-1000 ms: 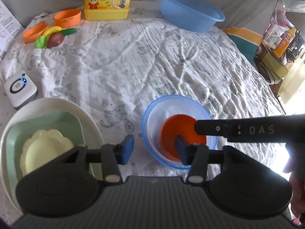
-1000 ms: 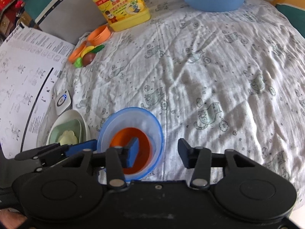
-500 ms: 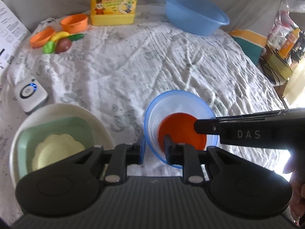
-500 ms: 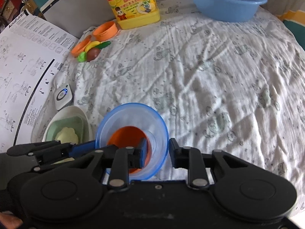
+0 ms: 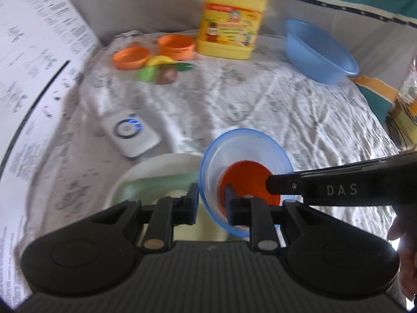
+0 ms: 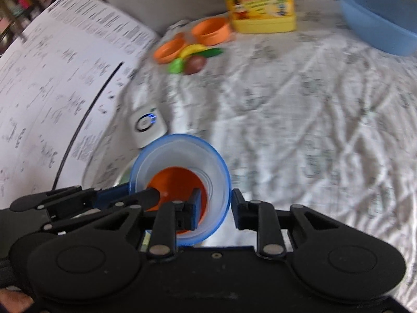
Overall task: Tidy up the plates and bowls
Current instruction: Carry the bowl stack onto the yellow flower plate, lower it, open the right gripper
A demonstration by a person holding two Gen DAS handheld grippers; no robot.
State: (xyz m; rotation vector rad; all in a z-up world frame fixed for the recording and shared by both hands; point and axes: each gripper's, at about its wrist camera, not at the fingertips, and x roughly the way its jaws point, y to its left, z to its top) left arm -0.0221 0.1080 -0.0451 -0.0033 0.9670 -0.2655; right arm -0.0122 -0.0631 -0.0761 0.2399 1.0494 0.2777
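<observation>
A translucent bowl with a blue rim (image 5: 247, 154) (image 6: 182, 154) holds an orange bowl (image 5: 247, 180) (image 6: 177, 182) and hangs above the cloth. My left gripper (image 5: 211, 204) is shut on its near-left rim, one finger inside and one outside. My right gripper (image 6: 216, 208) is shut on the right rim in the same way. Its dark finger (image 5: 338, 189) crosses the left wrist view from the right. Just left of the bowl, partly under it, lies a white oval plate (image 5: 156, 164) with a pale green square dish (image 5: 161, 184) in it.
A white device with a blue light (image 5: 129, 133) lies beyond the plate. At the back stand a yellow detergent bottle (image 5: 229, 23), a blue basin (image 5: 318, 52), two small orange bowls (image 5: 177, 45) and toy fruit (image 5: 161, 71). A printed sheet (image 5: 34, 83) covers the left.
Both grippers closed on the blue-rimmed bowl's rim, then lifted it and carried it left to the edge of the white plate. The views are blurred by this motion.
</observation>
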